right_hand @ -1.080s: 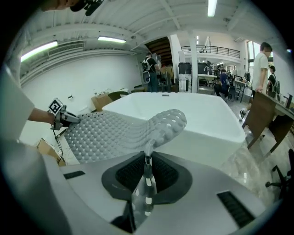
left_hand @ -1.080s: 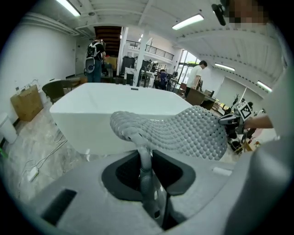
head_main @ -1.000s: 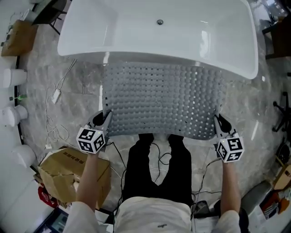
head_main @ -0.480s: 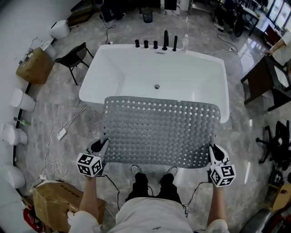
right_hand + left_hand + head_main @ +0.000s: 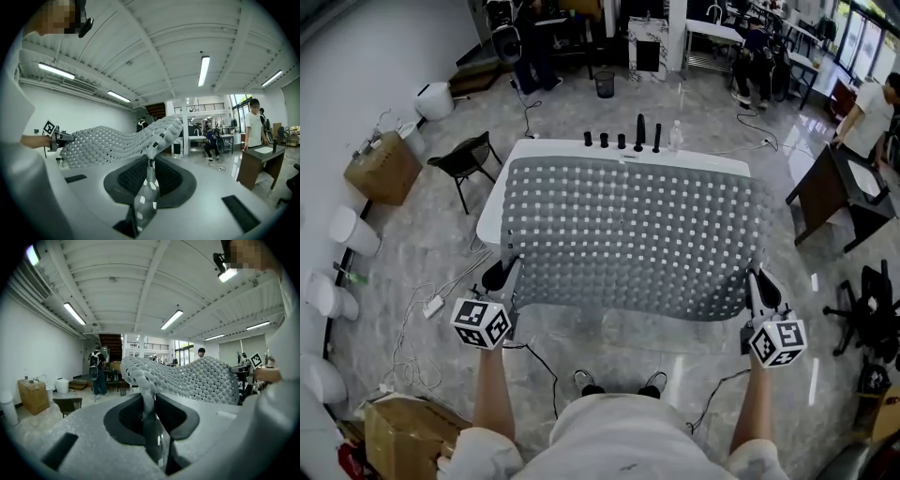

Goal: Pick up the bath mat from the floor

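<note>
Figure: the spread bath mat (image 5: 628,234) hangs in front of the bathtub (image 5: 491,217), screening it. Bare floor (image 5: 581,333) lies open below the mat. Cables (image 5: 457,279) trail at left; a black chair (image 5: 467,159) and a dark table (image 5: 834,183) flank the tub.

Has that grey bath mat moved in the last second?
Yes. The bath mat has risen and swung forward: before, its far edge only reached the near rim of the bathtub; now it hides nearly all of it, up to the black taps.

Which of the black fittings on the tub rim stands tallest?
The fourth fitting from the left in the head view; it tops the three short knobs.
</note>
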Demonstrator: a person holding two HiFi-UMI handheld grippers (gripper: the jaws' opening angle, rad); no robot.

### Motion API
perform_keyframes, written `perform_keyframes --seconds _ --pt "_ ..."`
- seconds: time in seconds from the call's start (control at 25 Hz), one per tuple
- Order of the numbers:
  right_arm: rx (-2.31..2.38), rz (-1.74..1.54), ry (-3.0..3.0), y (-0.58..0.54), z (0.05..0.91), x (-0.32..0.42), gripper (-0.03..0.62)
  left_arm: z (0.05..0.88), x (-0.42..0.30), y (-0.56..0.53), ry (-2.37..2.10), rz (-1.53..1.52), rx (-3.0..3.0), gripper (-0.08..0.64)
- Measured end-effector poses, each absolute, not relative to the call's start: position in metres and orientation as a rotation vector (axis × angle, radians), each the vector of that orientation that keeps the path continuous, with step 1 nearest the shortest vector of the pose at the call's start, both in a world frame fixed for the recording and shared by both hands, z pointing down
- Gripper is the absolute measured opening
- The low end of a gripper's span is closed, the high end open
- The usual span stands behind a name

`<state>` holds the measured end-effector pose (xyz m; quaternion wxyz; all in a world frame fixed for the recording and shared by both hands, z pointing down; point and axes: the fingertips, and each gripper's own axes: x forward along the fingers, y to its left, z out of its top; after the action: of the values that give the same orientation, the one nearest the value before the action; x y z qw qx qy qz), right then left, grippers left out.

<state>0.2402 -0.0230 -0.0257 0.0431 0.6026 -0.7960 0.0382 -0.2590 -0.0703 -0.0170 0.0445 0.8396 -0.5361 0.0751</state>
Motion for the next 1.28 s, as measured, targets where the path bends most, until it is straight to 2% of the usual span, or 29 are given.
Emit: perform_keyframes --seconds 0.24,0.52,1.28 --pt "1.869 -0.162 -2.488 -0.035 -0.108 0.229 0.049 -0.084 -0.250 -0.082 -1.705 0.108 2.674 0.080" --pt "1.960 -0.385 -2.424 -0.025 -0.150 0.232 0.048 -0.120 -0.258 -0.081 -1.743 -0.035 2.701 0.080" --pt "2.084 -0.466 -2.399 -0.002 -0.175 0.244 0.048 -0.154 -0.247 -0.066 -1.777 -0.047 2.760 0.081"
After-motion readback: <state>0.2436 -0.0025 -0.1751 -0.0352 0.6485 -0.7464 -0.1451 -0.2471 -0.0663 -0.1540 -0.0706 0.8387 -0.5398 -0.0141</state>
